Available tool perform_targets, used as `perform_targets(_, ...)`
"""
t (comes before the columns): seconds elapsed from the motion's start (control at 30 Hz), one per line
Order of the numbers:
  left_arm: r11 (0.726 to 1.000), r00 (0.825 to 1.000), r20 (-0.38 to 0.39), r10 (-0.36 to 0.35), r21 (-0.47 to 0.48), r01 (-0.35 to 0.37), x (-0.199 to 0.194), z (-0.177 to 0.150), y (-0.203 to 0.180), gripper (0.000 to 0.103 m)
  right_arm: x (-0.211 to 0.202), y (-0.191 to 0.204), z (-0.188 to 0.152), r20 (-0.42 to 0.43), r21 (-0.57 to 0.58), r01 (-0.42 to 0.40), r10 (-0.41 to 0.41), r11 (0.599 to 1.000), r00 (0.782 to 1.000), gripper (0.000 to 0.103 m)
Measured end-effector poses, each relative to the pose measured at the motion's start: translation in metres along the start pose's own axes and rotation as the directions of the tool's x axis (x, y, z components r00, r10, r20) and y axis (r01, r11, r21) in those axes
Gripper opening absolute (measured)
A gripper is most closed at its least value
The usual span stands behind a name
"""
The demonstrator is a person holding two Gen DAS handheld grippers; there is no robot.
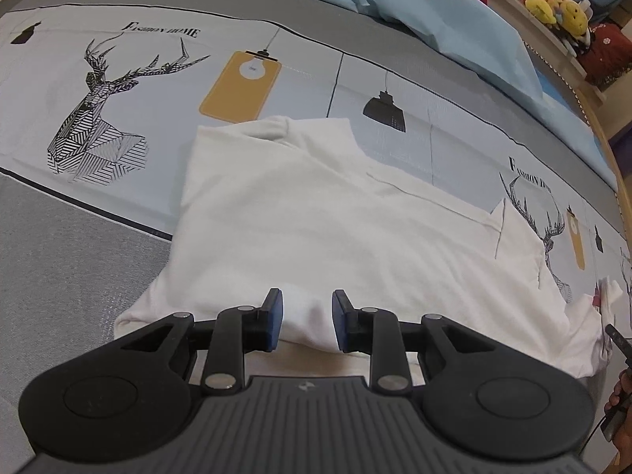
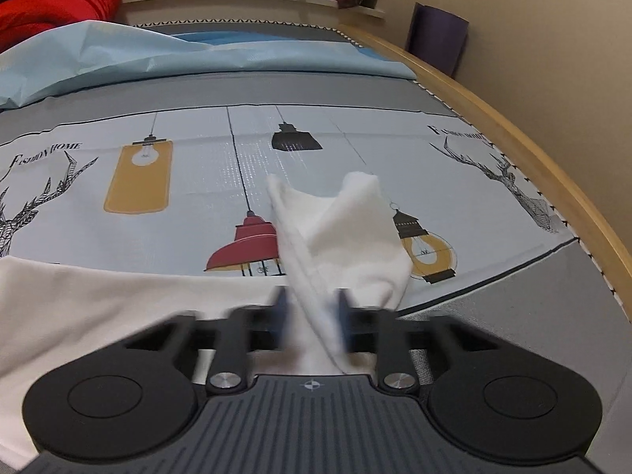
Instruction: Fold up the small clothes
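A white garment (image 1: pixel 316 229) lies spread on the printed bed cover (image 1: pixel 98 91). My left gripper (image 1: pixel 307 322) sits at its near edge with the jaws partly apart and a bunch of white cloth between the blue pads (image 1: pixel 276 316). In the right wrist view my right gripper (image 2: pixel 312 316) is blurred. A lifted corner of the white garment (image 2: pixel 343 233) stands up between its jaws, and the rest of the cloth (image 2: pixel 98 300) lies flat to the left. The right gripper's tip also shows at the far right of the left wrist view (image 1: pixel 618 337).
A light blue quilt (image 1: pixel 442 12) lies bunched at the far side of the bed, with red fabric (image 2: pixel 51 4) and soft toys (image 1: pixel 553 4) on a shelf beyond. A wooden bed rail (image 2: pixel 513 126) runs along the right, next to a wall.
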State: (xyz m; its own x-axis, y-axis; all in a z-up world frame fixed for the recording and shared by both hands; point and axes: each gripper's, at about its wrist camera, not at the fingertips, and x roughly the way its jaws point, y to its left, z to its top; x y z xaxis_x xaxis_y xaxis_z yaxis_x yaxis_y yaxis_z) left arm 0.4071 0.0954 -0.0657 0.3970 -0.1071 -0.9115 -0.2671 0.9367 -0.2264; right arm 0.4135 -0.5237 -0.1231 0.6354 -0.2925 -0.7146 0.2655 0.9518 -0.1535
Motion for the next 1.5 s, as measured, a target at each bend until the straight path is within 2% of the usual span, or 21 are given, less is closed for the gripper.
perform_targets(0.2,1.0,1.0,0.012,-0.011,-0.024,0.011,-0.009,0.001,0.012,0.03,-0.017,-0.001,0.011,0.061,0.071,-0.007,0.003,0.997,0.998,0.003)
perform_targets(0.33,0.999,1.0,0.022,-0.02,-0.039,0.021,-0.017,0.004,0.021,0.03,-0.041,0.009,0.028,0.109,0.151,-0.049,0.033,0.987,0.994,0.003)
perform_targets(0.4,0.998,0.999,0.029,-0.024,-0.053,0.025,-0.021,0.006,0.028,0.03,-0.065,0.027,0.041,0.171,0.146,-0.101,0.075,0.984,0.982,0.003)
perform_targets(0.47,0.997,0.999,0.035,-0.027,-0.071,0.029,-0.025,0.008,0.034,0.03,-0.097,0.054,0.053,0.248,0.107,-0.182,0.151,0.977,0.957,0.003)
perform_targets(0.53,0.995,0.999,0.041,-0.033,-0.092,0.037,-0.029,0.01,0.04,0.03,-0.136,0.092,0.062,0.331,0.055,-0.306,0.272,0.95,0.904,0.003)
perform_targets(0.6,0.993,0.998,0.047,-0.039,-0.108,0.044,-0.033,0.011,0.046,0.03,-0.172,0.13,0.065,0.385,0.011,-0.446,0.408,0.895,0.828,0.003)
perform_targets(0.7,0.99,0.997,0.056,-0.05,-0.132,0.057,-0.039,0.014,0.057,0.03,-0.221,0.197,0.06,0.402,-0.097,-0.645,0.623,0.758,0.671,0.003)
perform_targets(0.73,0.988,0.997,0.059,-0.051,-0.142,0.059,-0.041,0.014,0.061,0.03,-0.232,0.222,0.055,0.363,-0.126,-0.709,0.698,0.693,0.617,0.005)
perform_targets(0.77,0.986,0.997,0.062,-0.052,-0.156,0.061,-0.042,0.015,0.066,0.03,-0.237,0.245,0.05,0.292,-0.139,-0.765,0.764,0.628,0.575,0.008)
perform_targets(0.8,0.984,0.996,0.065,-0.053,-0.168,0.063,-0.044,0.017,0.07,0.03,-0.236,0.267,0.044,0.187,-0.136,-0.81,0.817,0.571,0.545,0.01)
perform_targets(0.83,0.982,0.996,0.067,-0.054,-0.176,0.065,-0.045,0.017,0.073,0.03,-0.232,0.285,0.035,0.089,-0.123,-0.831,0.84,0.542,0.535,0.01)
perform_targets(0.87,0.981,0.996,0.069,-0.055,-0.185,0.067,-0.047,0.018,0.076,0.03,-0.228,0.296,0.025,0.015,-0.105,-0.838,0.843,0.536,0.538,0.01)
perform_targets(0.93,0.978,0.996,0.07,-0.063,-0.195,0.075,-0.048,0.02,0.08,0.03,-0.225,0.301,0.011,-0.067,-0.083,-0.827,0.825,0.556,0.562,0.01)
perform_targets(1.0,0.976,0.994,0.074,-0.076,-0.198,0.089,-0.049,0.021,0.082,0.03,-0.227,0.288,0.01,-0.068,-0.067,-0.799,0.796,0.598,0.601,0.011)
perform_targets(1.03,0.976,0.994,0.076,-0.079,-0.197,0.092,-0.049,0.021,0.081,0.03,-0.227,0.278,0.014,-0.054,-0.044,-0.775,0.773,0.631,0.632,0.014)
perform_targets(1.13,0.977,0.994,0.072,-0.08,-0.193,0.092,-0.042,0.018,0.078,0.03,-0.224,0.231,0.031,0.037,0.114,-0.653,0.654,0.749,0.756,0.016)
perform_targets(1.23,0.978,0.996,0.05,-0.079,-0.192,0.087,-0.025,0.013,0.075,0.03,-0.213,0.179,0.026,0.141,0.29,-0.542,0.525,0.789,0.84,0.021)
perform_targets(1.3,0.978,0.997,0.024,-0.07,-0.193,0.074,-0.011,0.009,0.074,0.03,-0.197,0.155,0.02,0.135,0.354,-0.414,0.392,0.839,0.91,0.024)
perform_targets(1.33,0.978,0.998,0.013,-0.069,-0.197,0.07,-0.004,0.008,0.073,0.03,-0.186,0.147,0.02,0.103,0.388,-0.362,0.351,0.848,0.931,0.024)
perform_targets(1.43,0.981,0.998,0.002,-0.06,-0.183,0.059,0.009,0.007,0.068,0.03,-0.16,0.128,0.02,0.024,0.474,-0.3,0.328,0.828,0.944,0.024)
perform_targets(1.5,0.984,0.999,-0.016,-0.04,-0.174,0.037,0.019,0.007,0.065,0.037,-0.149,0.12,0.019,0.006,0.495,-0.28,0.319,0.822,0.948,0.024)
